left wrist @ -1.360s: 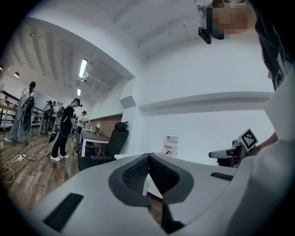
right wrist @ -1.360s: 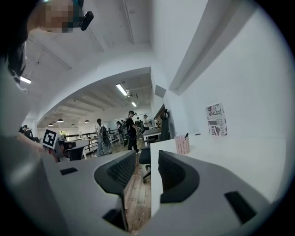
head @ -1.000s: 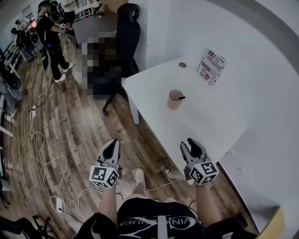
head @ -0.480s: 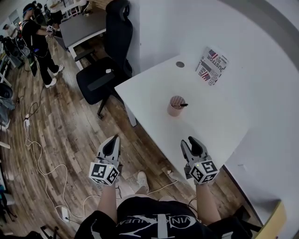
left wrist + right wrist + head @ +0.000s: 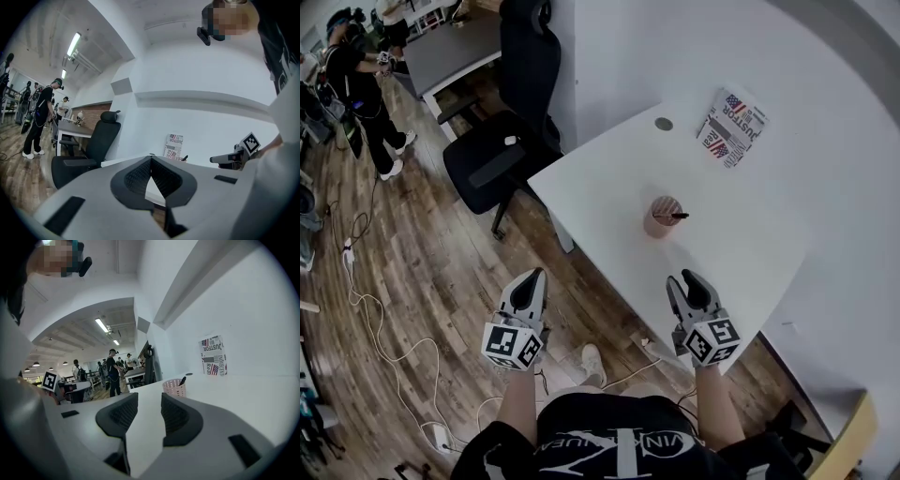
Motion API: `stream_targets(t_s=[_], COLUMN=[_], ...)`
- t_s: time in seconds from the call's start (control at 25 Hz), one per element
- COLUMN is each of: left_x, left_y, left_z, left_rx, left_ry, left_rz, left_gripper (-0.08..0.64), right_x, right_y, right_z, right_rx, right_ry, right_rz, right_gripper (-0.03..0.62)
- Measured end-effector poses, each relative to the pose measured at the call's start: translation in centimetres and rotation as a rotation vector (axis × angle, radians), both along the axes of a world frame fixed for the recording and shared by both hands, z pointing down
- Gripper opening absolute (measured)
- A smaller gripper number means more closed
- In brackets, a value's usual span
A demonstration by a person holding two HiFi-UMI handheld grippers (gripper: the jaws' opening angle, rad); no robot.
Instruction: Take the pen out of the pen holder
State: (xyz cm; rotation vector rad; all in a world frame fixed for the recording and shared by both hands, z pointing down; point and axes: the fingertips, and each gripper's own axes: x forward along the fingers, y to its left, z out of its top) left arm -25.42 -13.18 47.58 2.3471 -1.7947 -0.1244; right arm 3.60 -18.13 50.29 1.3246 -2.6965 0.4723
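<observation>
A pink mesh pen holder (image 5: pixel 660 218) stands on the white table (image 5: pixel 600 183), with a black pen (image 5: pixel 676 216) leaning out over its right rim. Both grippers hang low, short of the table's near edge and well away from the holder. In the right gripper view the holder (image 5: pixel 174 388) and pen (image 5: pixel 183 380) sit straight ahead beyond the jaws. My left gripper (image 5: pixel 532 277) is over the wooden floor, its jaw tips touching and nothing between them (image 5: pixel 151 160). My right gripper (image 5: pixel 689 278) is by the table's near corner, its jaws apart and empty (image 5: pixel 149 397).
A black office chair (image 5: pixel 502 141) stands at the table's far left corner. A printed leaflet (image 5: pixel 731 127) leans on the wall, with a round grommet (image 5: pixel 664 123) beside it. Cables (image 5: pixel 384 319) trail over the floor. A person (image 5: pixel 356 84) stands far left near a grey desk (image 5: pixel 450 52).
The head view has swung a little, so the table and holder sit slightly further right and lower. Both grippers hold almost the same places and the same jaw states.
</observation>
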Motion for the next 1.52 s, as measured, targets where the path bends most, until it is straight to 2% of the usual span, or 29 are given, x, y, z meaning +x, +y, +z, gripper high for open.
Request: stream_targets(t_s=[0.48, 0.92, 1.2, 1.52], left_x=[0.9, 3.1, 6.2, 8.6], left_y=[-2.9, -8.7, -12.1, -14.6], left_z=[1.3, 0.9, 1.4, 2.1], left_rx=[-0.028, -0.004, -0.029, -0.045], left_ry=[0.046, 0.028, 0.017, 0.005], left_rz=[0.058, 0.108, 0.164, 0.208], left_gripper=[0.015, 0.015, 0.015, 0.015], right_x=[-0.8, -0.3, 1.6, 2.1], right_y=[-2.9, -8.8, -12.7, -15.7], right_z=[0.8, 1.3, 2.0, 3.2], right_rx=[-0.008, -0.017, -0.044, -0.068], right_ry=[0.040, 0.021, -0.020, -0.078], right_rz=[0.016, 0.047, 0.104, 0.130], right_gripper=[0.146, 0.146, 0.146, 0.146])
